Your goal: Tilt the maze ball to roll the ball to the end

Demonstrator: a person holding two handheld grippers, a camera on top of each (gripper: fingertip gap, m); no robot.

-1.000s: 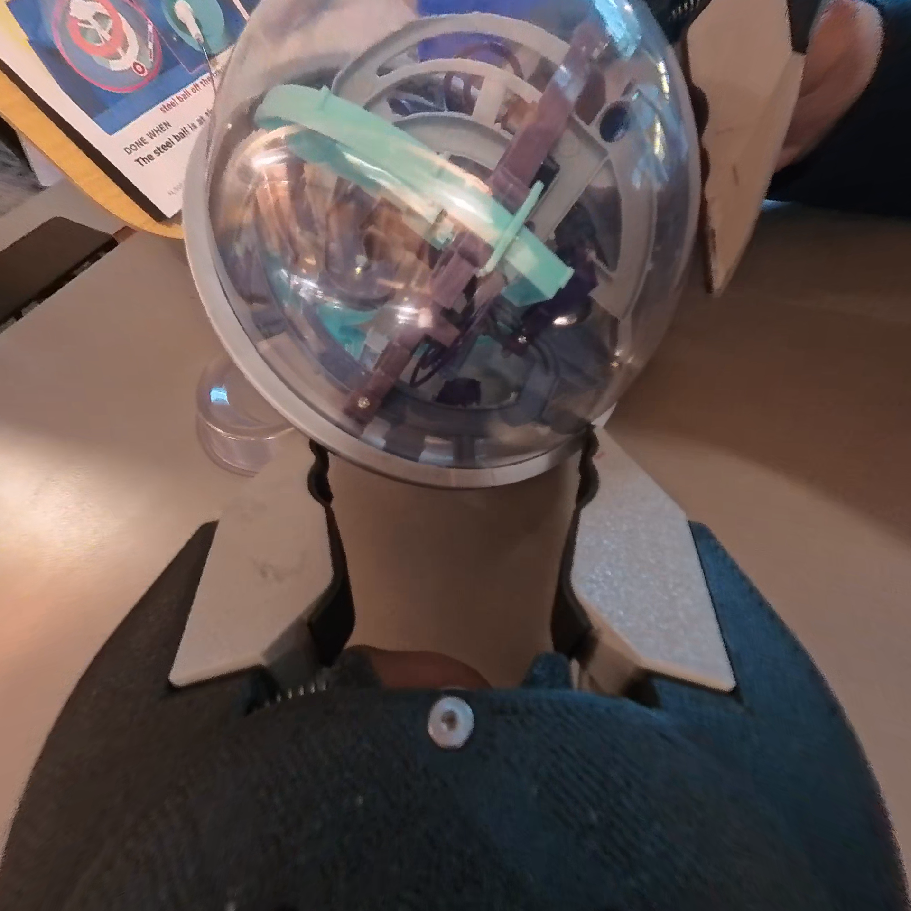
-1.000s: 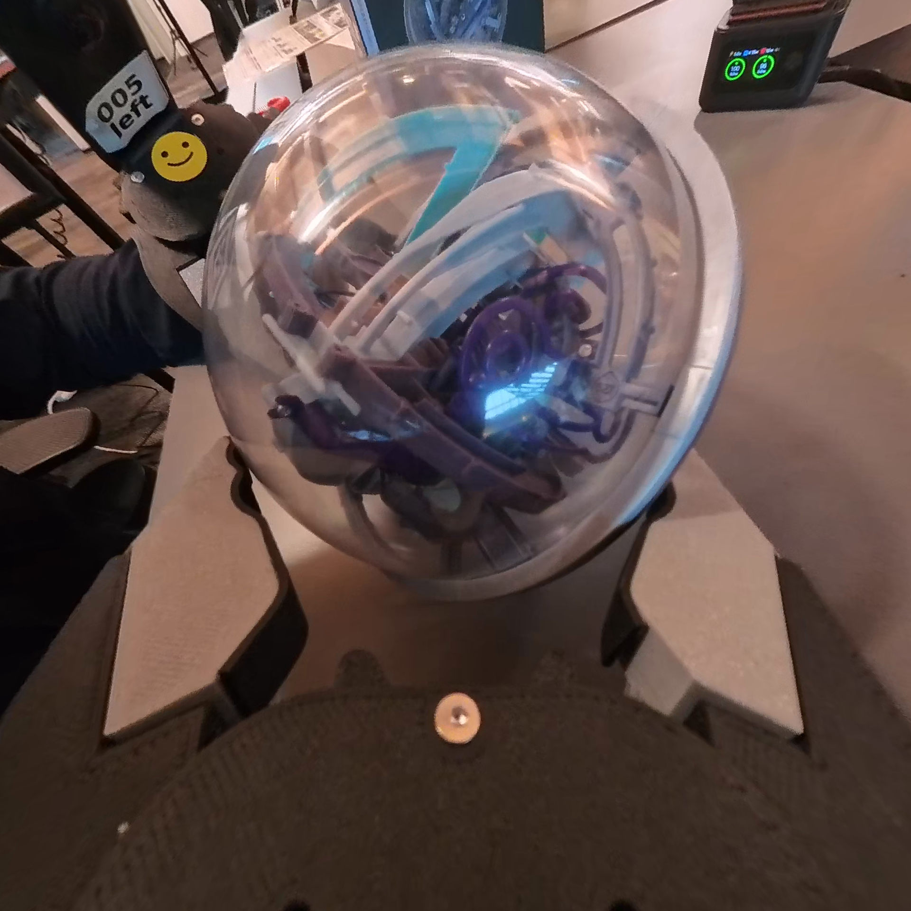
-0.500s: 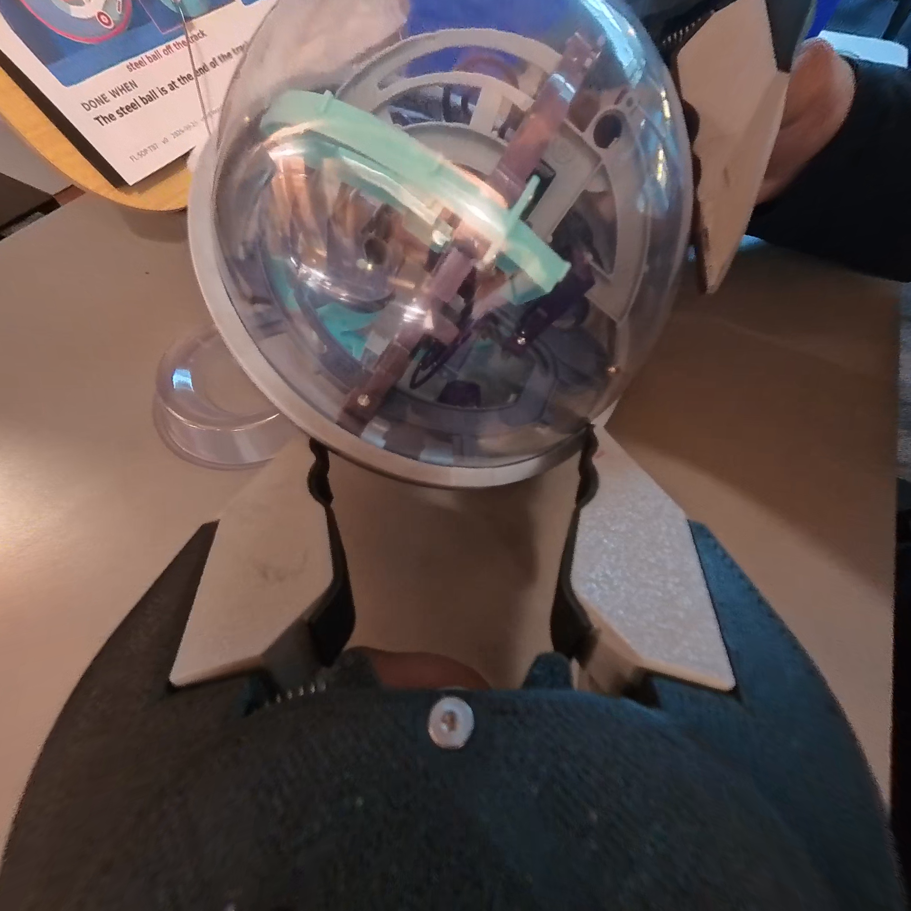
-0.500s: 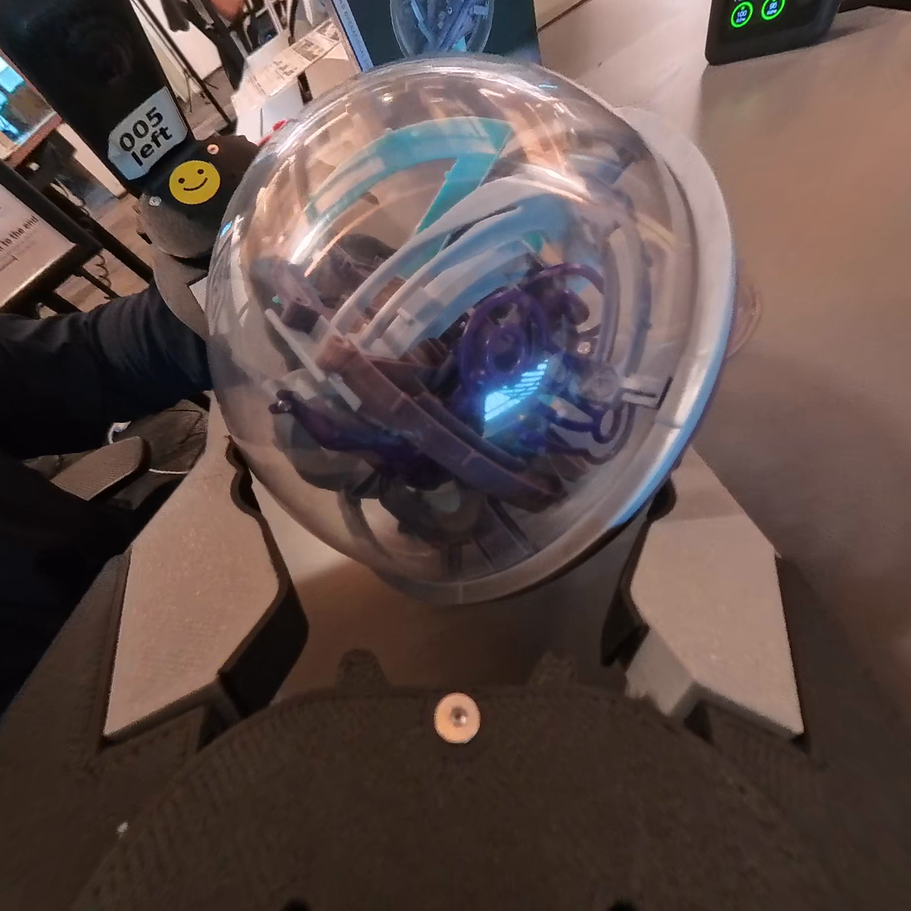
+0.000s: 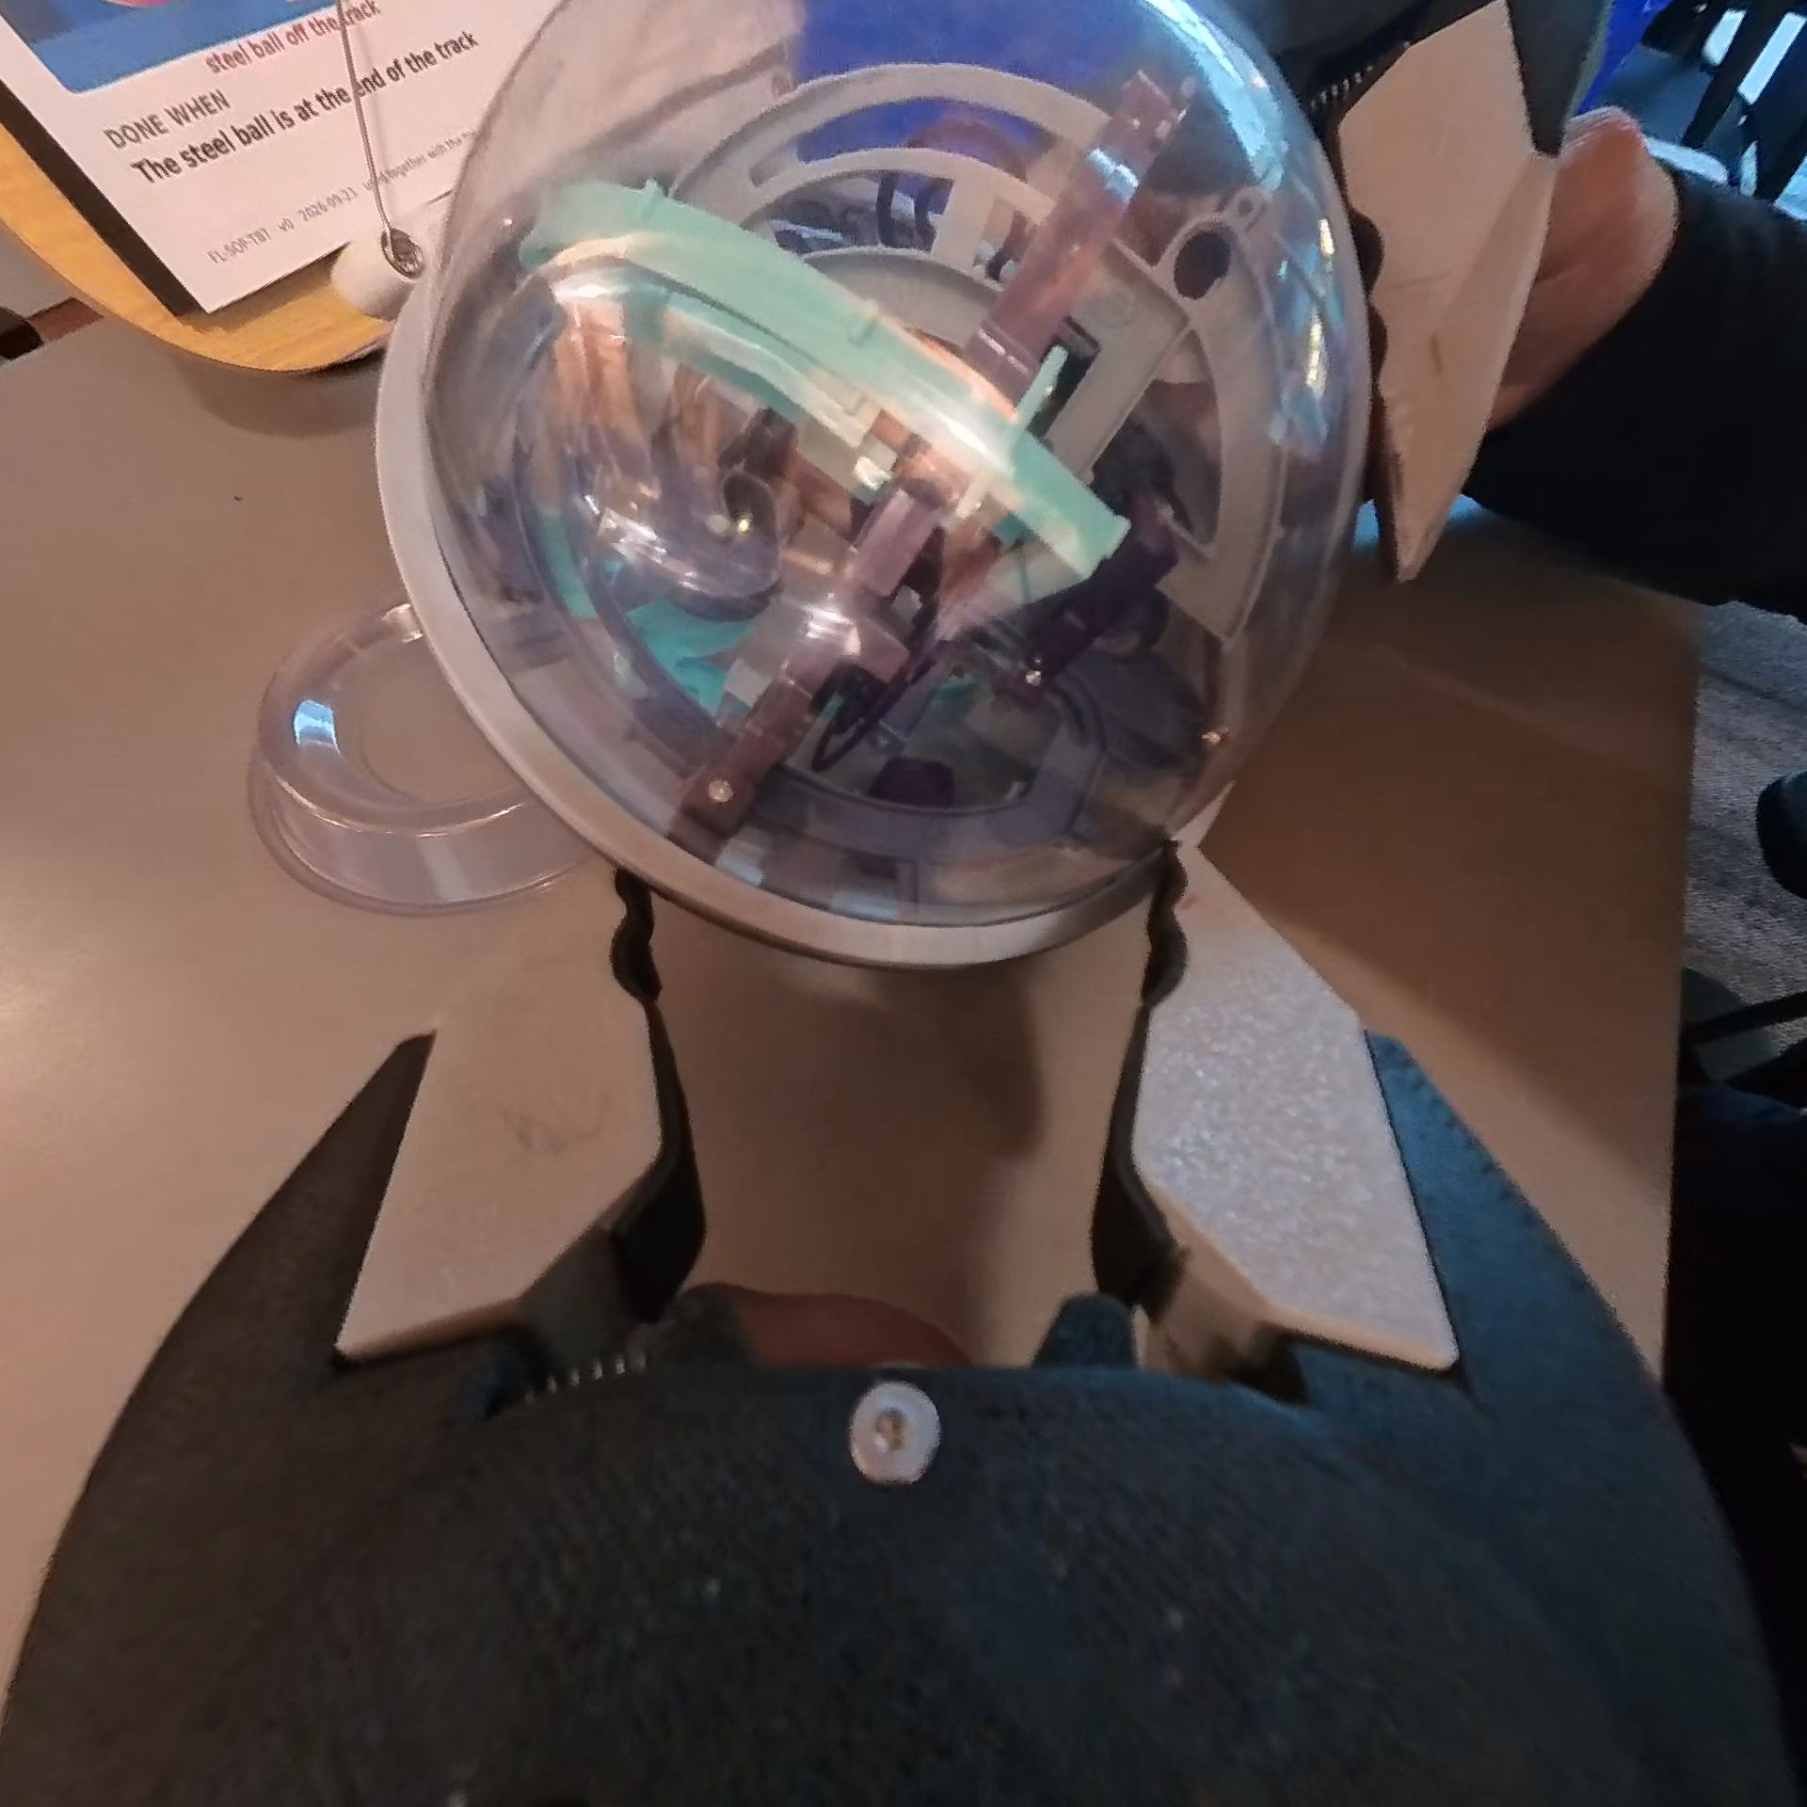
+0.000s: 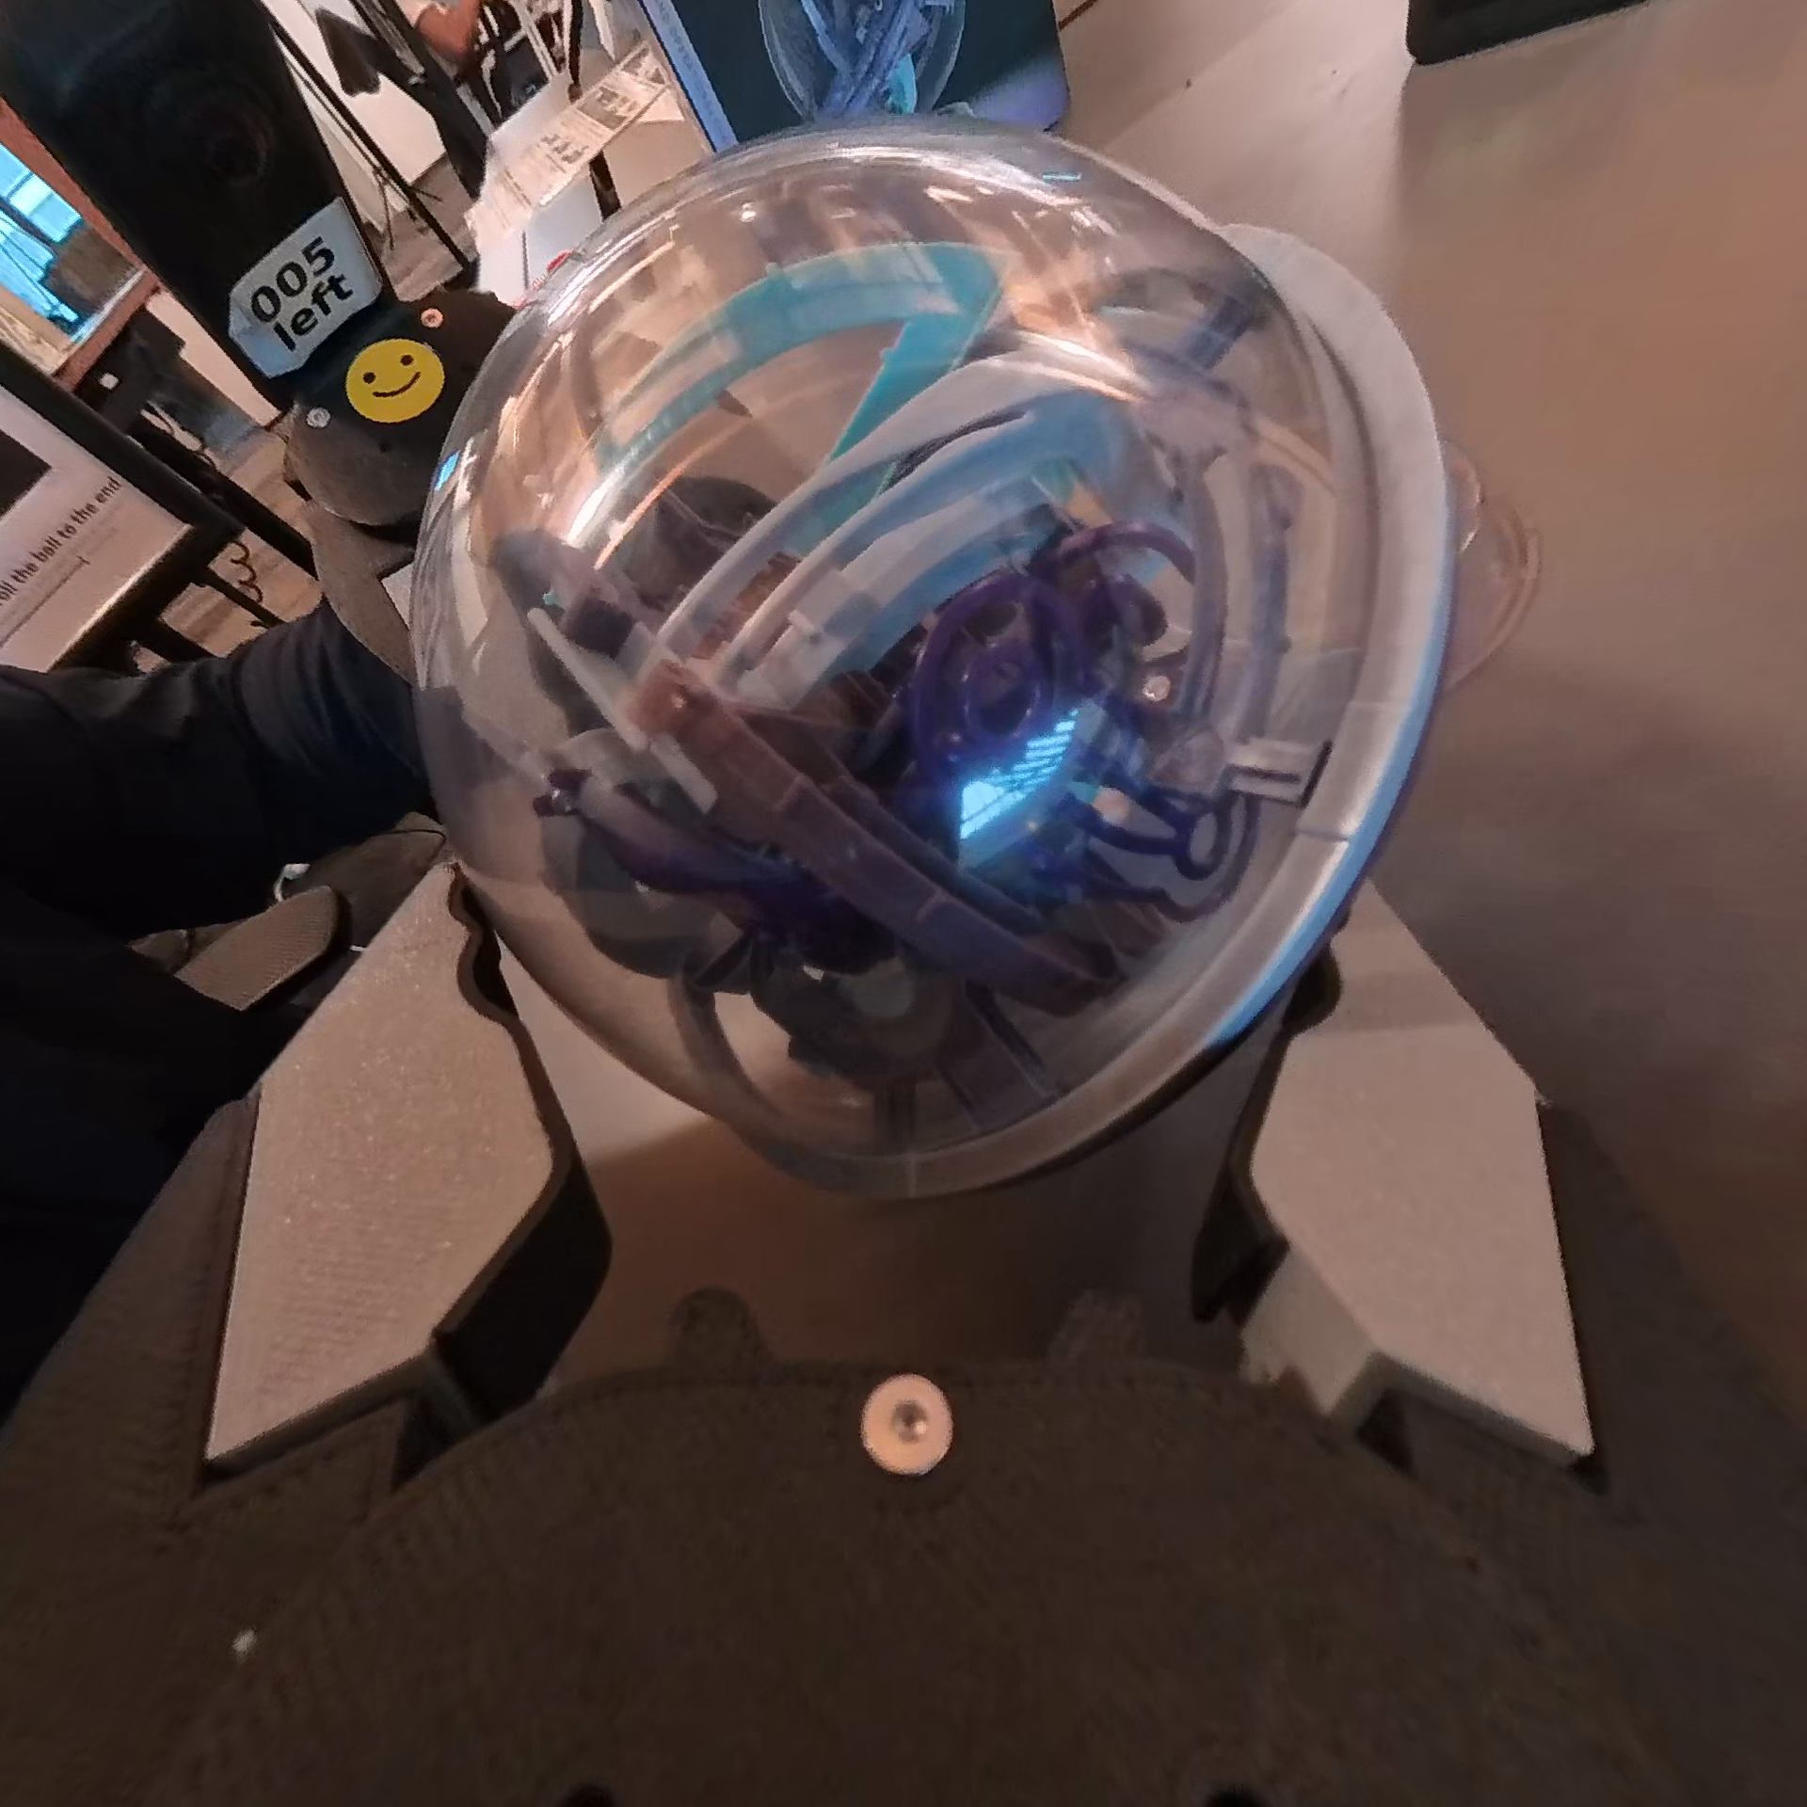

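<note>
The maze ball [image 5: 880, 489] is a clear sphere with a grey rim and teal, grey and purple tracks inside; it also fills the right wrist view [image 6: 880, 636]. It hangs tilted above the table, held between both grippers. My left gripper [image 5: 897, 890] has its jaws spread around the ball's lower cap, tips pressed on it. My right gripper [image 6: 895, 944] clasps the opposite side the same way; one of its fingers [image 5: 1447, 244] shows in the left wrist view. The left gripper's body [image 6: 381, 440] shows behind the ball. I cannot pick out the steel ball.
The clear round stand [image 5: 391, 782] sits on the beige table [image 5: 196, 1027] below and left of the ball. A printed sheet [image 5: 196, 127] on a wooden board [image 5: 244, 332] stands behind. The table's edge [image 5: 1682, 880] runs close on the right. A hand [image 5: 1584, 254] holds the right gripper.
Both grippers have swung together with the ball still held. The sheet has slid up in the left wrist view, the table's right edge has come into view, and the small screen has left the right wrist view.
</note>
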